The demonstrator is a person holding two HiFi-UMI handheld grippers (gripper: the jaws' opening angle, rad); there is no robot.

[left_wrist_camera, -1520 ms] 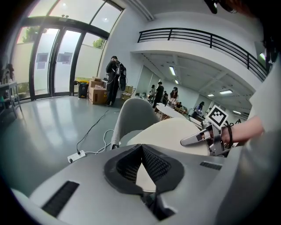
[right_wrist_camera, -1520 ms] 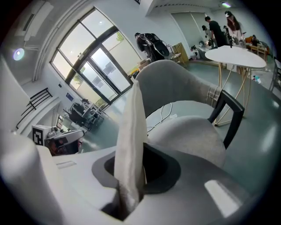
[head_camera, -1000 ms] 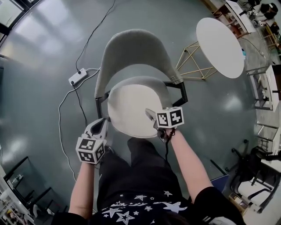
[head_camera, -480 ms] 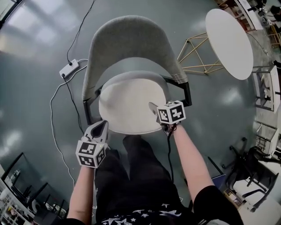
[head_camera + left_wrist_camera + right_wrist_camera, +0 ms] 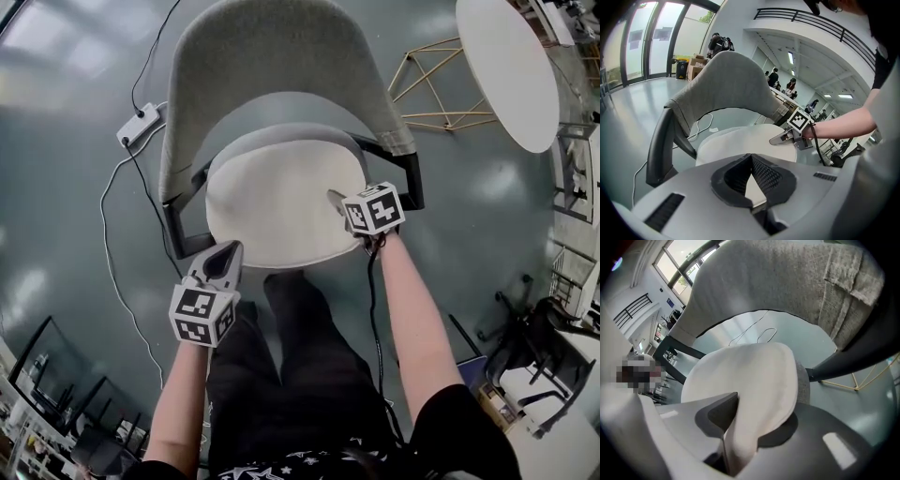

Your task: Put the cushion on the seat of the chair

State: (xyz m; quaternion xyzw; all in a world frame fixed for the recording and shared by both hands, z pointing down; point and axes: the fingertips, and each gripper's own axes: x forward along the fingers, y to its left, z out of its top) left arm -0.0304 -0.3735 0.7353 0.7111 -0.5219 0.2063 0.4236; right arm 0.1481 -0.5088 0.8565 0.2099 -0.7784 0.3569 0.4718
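Left gripper [image 5: 750, 157]: jaws closed together on the front-left edge of the white cushion [image 5: 277, 211]. Right gripper [image 5: 337, 202]: jaws opening, with a fold of the cushion's right edge between them, touching the pads. The cushion lies on the grey chair seat [image 5: 281, 133], covering most of it.

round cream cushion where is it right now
The cream cushion is at the head view's centre, over the seat of the grey fabric chair, in front of its curved backrest.
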